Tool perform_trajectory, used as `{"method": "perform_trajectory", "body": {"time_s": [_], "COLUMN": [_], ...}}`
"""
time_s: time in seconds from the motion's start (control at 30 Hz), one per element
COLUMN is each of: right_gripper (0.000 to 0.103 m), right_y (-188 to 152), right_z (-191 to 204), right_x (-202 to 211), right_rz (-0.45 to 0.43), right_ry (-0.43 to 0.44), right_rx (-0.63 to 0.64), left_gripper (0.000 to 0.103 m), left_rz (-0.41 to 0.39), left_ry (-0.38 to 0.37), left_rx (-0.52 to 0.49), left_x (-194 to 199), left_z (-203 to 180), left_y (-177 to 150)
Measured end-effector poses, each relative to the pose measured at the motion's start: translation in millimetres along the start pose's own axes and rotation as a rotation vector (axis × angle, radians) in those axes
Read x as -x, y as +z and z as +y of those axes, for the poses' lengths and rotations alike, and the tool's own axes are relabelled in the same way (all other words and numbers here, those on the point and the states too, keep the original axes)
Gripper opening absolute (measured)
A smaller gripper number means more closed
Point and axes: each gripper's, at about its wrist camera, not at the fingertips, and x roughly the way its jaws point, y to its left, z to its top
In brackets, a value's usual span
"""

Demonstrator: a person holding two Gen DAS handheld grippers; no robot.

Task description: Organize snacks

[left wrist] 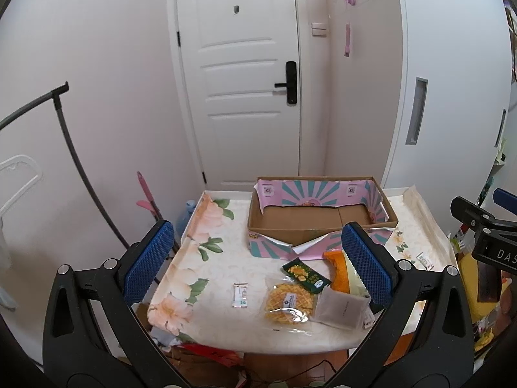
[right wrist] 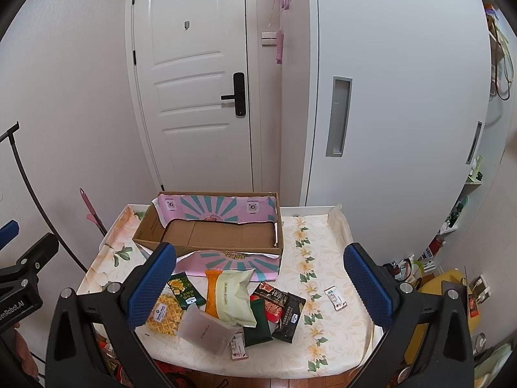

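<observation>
Both grippers, left gripper (left wrist: 258,262) and right gripper (right wrist: 260,286), hover with fingers wide apart, holding nothing. Snack packets (right wrist: 226,304) lie heaped before the empty cardboard box (right wrist: 210,232); pinch the topmost packet's edge first.

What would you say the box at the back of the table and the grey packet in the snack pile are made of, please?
The box looks like corrugated cardboard: matte brown walls and floor with fold creases, and a glossy printed pink and teal paper liner, torn along its edge. The grey packet seems to be frosted, semi-translucent plastic film with a dull sheen; its contents cannot be made out.
</observation>
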Motion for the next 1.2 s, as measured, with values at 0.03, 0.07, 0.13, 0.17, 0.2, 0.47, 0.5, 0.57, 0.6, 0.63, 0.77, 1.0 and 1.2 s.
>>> {"method": "perform_trajectory", "body": {"time_s": [0.03, 0.07, 0.13, 0.17, 0.2, 0.47, 0.5, 0.57, 0.6, 0.63, 0.77, 1.0, 1.2], "right_gripper": [0.103, 0.103, 0.103, 0.103, 0.103, 0.103, 0.103, 0.103, 0.103, 0.103, 0.103, 0.103, 0.103], "right_y": [0.0, -0.1, 0.0, -0.1, -0.1, -0.2, -0.3, -0.4, -0.3, -0.3, -0.1, -0.5, -0.5], "right_z": [0.3, 0.4, 1.0, 0.9, 1.3, 2.1, 1.8, 1.9, 2.4, 2.4, -0.7, 3.2, 4.1], "right_x": [-0.1, 0.0, -0.3, 0.0, -0.4, 0.0, 0.2, 0.4, 0.0, 0.1, 0.3, 0.6, 0.2], "right_rz": [0.0, 0.0, 0.0, -0.001, 0.0, -0.002, -0.002, -0.003, -0.002, -0.002, -0.001, -0.002, 0.0], "right_ry": [0.0, 0.0, -0.001, -0.001, -0.002, 0.0, 0.0, 0.0, -0.001, 0.0, -0.001, 0.0, 0.002], "right_rx": [0.0, -0.001, 0.0, 0.0, 0.0, 0.001, 0.0, 0.0, 0.001, 0.001, 0.003, 0.001, 0.003], "left_gripper": [0.103, 0.103, 0.103, 0.103, 0.103, 0.103, 0.103, 0.103, 0.103, 0.103, 0.103, 0.103, 0.103], "left_rz": [0.0, -0.001, 0.002, 0.001, 0.001, 0.0, 0.0, -0.001, -0.001, -0.002, -0.002, -0.004, -0.001], "left_ry": [-0.001, -0.002, -0.001, -0.003, 0.0, 0.003, 0.002, 0.001, 0.004, 0.006, 0.005, 0.005, -0.005], "left_rx": [0.0, 0.0, 0.002, 0.002, 0.003, 0.001, 0.001, 0.001, 0.0, -0.001, -0.002, -0.001, 0.008], "left_x": [0.0, 0.1, -0.2, -0.4, -0.2, -0.1, 0.5, 0.8, 0.8, 1.4, 1.7, 2.5, 3.3], "left_z": [0.2, 0.3, 0.3, 0.5, -0.3, -0.1, 0.4, 0.7, 0.7, 0.8, 0.8, -0.2, 0.8], "left_y": [0.2, 0.2, 0.6, 0.6, 0.5, 0.2, 0.8, 1.3, 1.3, 1.6, 2.2, 1.8, 2.6]}}
